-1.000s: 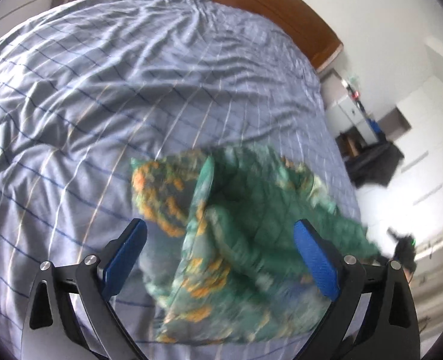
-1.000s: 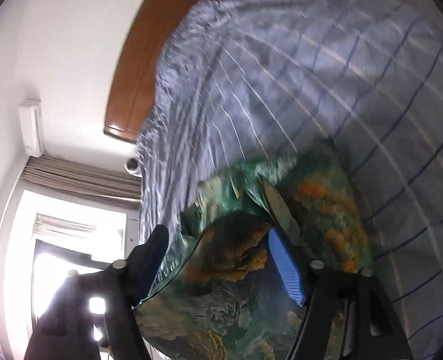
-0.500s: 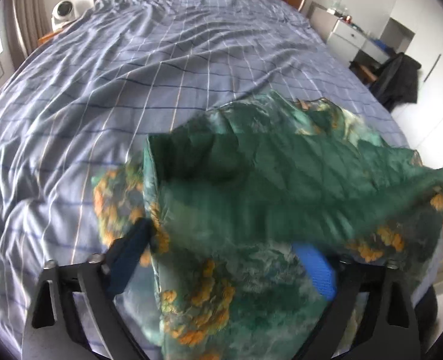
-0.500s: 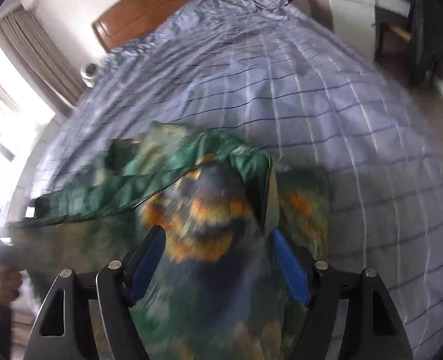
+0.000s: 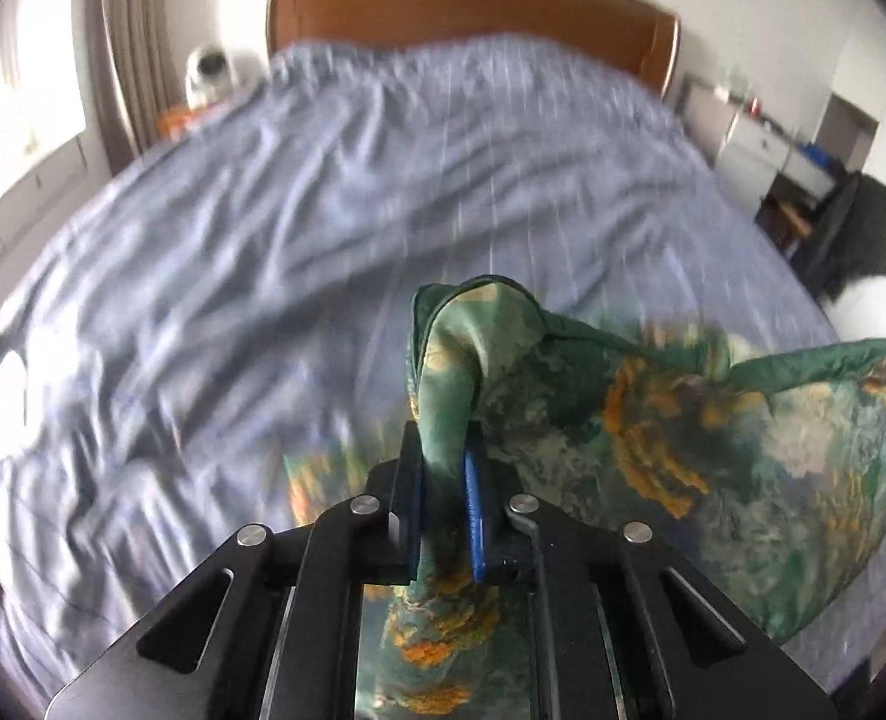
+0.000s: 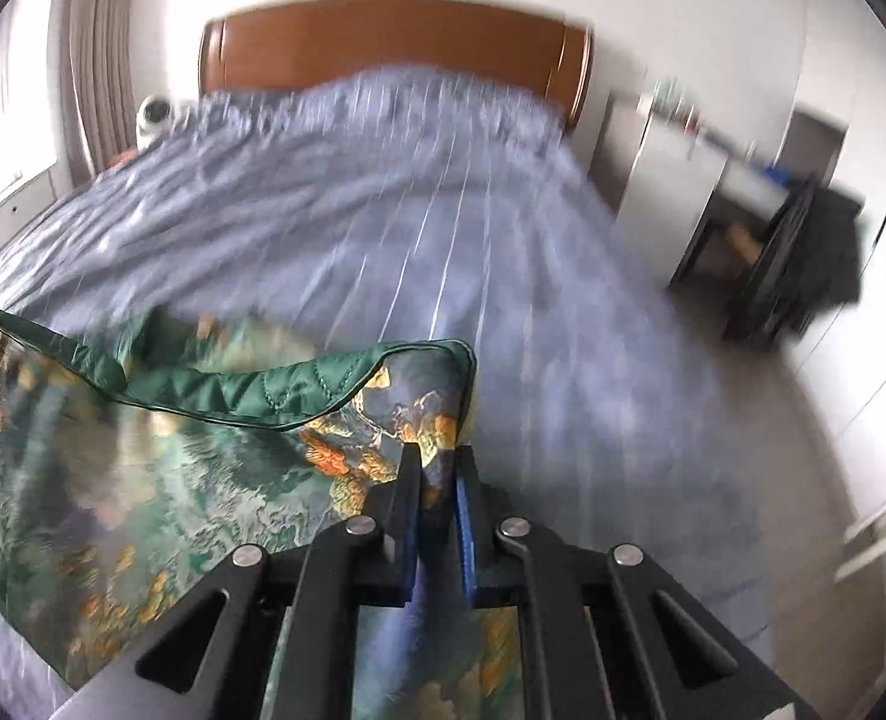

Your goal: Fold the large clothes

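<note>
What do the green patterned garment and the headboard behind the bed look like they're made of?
Green garment: probably a smooth, slightly glossy synthetic or satin outer; its plain green inner face shows diamond quilting, so it is likely padded. Headboard: looks like reddish-brown wood with a smooth finish, though blur hides any grain.

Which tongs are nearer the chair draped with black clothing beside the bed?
Right. The right tongs grip the green garment at its end toward the chair; the left tongs grip its opposite end, farther away.
</note>
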